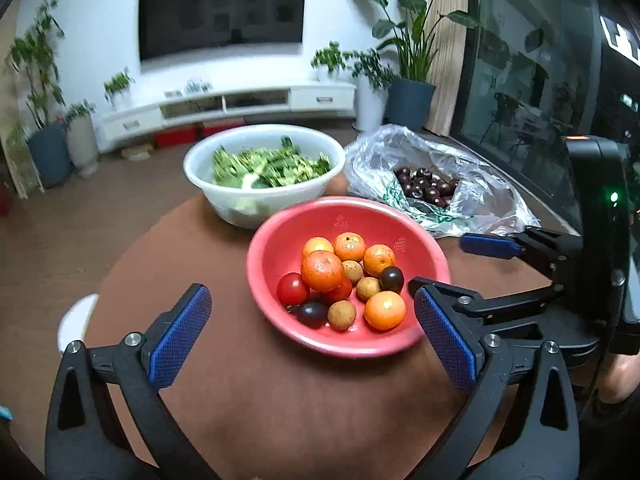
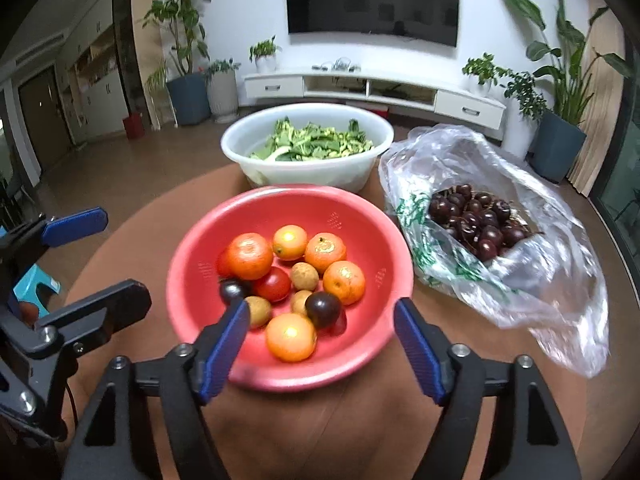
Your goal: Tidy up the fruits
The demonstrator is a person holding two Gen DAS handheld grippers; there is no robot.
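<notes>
Left tongs (image 1: pixel 312 332) spread wide, nothing gripped, lower centre of left wrist view. Right tongs (image 2: pixel 320 344) also open and empty, straddling the near rim of the red bowl (image 2: pixel 192 280) at frame centre. Bowl sits on the round brown table (image 2: pixel 360 420), holding oranges (image 2: pixel 344 282), tomatoes, longans, dark plums. White bowl of greens (image 2: pixel 308 156) behind it. Bag of cherries (image 2: pixel 476 224) centre right.

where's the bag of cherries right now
In the right wrist view the plastic bag of cherries lies open on the brown table, just right of the red bowl, near the white bowl of greens.
</notes>
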